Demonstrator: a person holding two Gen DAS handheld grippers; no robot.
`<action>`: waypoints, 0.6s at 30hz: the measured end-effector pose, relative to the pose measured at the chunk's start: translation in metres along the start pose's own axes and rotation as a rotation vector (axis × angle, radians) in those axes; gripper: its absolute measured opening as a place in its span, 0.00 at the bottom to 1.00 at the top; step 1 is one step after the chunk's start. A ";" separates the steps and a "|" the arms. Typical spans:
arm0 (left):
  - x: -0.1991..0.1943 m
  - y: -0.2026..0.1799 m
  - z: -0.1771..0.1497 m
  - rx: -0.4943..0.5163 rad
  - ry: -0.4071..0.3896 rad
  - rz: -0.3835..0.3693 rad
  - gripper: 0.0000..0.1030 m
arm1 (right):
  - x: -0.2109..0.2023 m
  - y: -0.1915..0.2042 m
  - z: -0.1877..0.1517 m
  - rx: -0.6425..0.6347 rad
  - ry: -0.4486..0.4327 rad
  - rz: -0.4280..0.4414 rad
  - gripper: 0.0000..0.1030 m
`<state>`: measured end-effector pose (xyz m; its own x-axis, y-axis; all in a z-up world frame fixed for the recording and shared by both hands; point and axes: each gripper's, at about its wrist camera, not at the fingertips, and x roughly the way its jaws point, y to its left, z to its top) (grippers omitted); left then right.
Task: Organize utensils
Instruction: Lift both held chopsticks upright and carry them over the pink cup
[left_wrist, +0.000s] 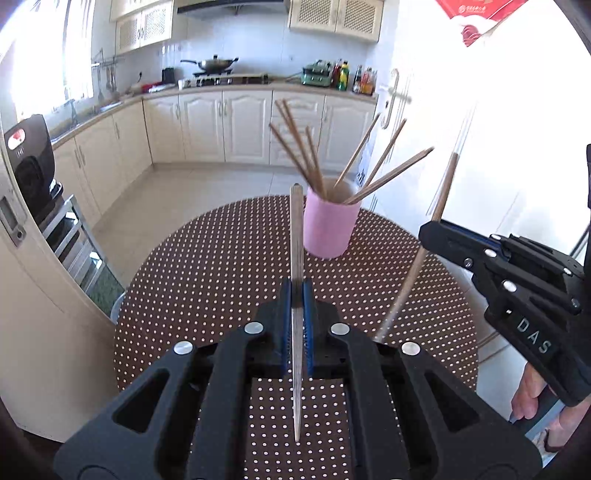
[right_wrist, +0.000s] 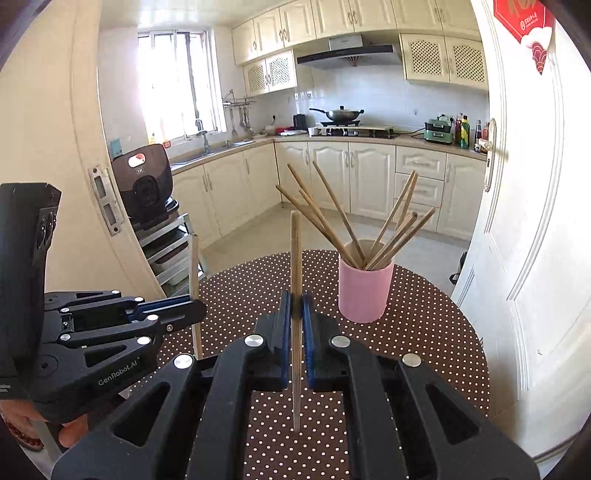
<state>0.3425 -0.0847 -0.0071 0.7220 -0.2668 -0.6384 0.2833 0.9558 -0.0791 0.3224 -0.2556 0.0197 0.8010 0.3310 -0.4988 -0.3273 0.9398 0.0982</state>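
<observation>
Kitchen setting: cream cabinets, wok on the hob, round table (left_wrist: 207, 280) under a brown white-dotted cloth. Pink cup (left_wrist: 330, 226) stood upright on the table, holding a fan of loose wooden chopsticks (left_wrist: 301, 149) leaning left and right. Left gripper (left_wrist: 296, 295), nearer than the cup, was clamped on one wooden chopstick (left_wrist: 296, 236), upright, pale tapered tip downward. Right gripper (right_wrist: 295, 306), also nearer than the cup, was clamped on a second chopstick (right_wrist: 295, 251), likewise upright. Lettering: "DAS" on the right gripper body; "GenRobot.AI" on the left gripper body.
</observation>
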 end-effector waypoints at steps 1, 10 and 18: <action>-0.005 0.000 0.000 0.000 -0.016 -0.004 0.06 | -0.003 0.000 0.001 -0.002 -0.005 0.001 0.05; -0.033 -0.020 0.014 0.031 -0.159 -0.006 0.06 | -0.028 -0.002 0.011 -0.015 -0.066 -0.023 0.05; -0.029 -0.031 0.026 0.050 -0.231 -0.011 0.06 | -0.032 -0.020 0.016 -0.006 -0.105 -0.048 0.05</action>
<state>0.3293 -0.1098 0.0343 0.8420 -0.3043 -0.4454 0.3190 0.9467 -0.0438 0.3115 -0.2839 0.0474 0.8640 0.2930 -0.4095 -0.2900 0.9544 0.0710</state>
